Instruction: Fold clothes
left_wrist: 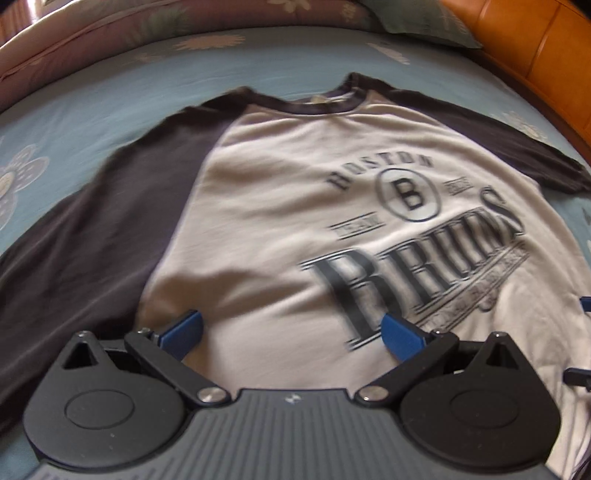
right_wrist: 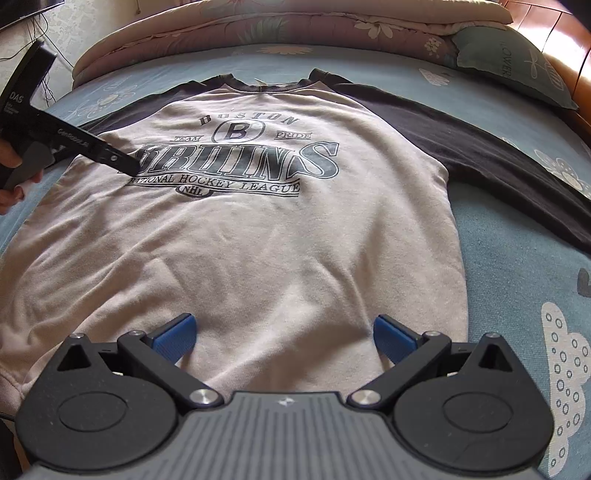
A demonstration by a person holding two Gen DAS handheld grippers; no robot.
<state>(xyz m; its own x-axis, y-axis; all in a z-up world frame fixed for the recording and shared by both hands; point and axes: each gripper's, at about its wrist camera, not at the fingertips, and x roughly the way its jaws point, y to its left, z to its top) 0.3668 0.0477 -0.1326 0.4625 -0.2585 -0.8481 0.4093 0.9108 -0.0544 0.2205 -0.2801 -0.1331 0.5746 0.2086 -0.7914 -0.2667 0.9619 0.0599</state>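
Spread across a bed with a pale blue flower-printed sheet (right_wrist: 517,295), a cream long-sleeved sweatshirt with dark charcoal raglan sleeves and a "Boston Bruins" print (right_wrist: 236,229) is laid flat, face up, collar toward a folded pinkish floral quilt (right_wrist: 258,33) at the far side. A green-blue printed pillow (right_wrist: 517,62) is seen at the far right corner, beside an orange-brown padded headboard (left_wrist: 535,48).

Both sleeves are stretched outward from the body: the dark right sleeve (right_wrist: 498,155) runs across the sheet toward the right edge, and the dark left sleeve (left_wrist: 92,221) lies out to the left. No fold is seen in the garment, so the task is judged to be at its very start, with the sweatshirt only smoothed out.

The right gripper (right_wrist: 282,334) is held above the lower part of the cream body, its blue-padded fingers (right_wrist: 173,336) spread wide, with nothing between them. The left gripper (left_wrist: 291,328) is likewise held with its fingers wide apart and empty, over the left side of the chest; in the right wrist view it is seen as a black tool in a hand (right_wrist: 11,177), its tip near the printed letters.

As a next move, a sleeve or side edge would probably have to be pinched and carried inward over the body. A grasp at both shoulder and hem would be called for, so that the fold line stays straight.
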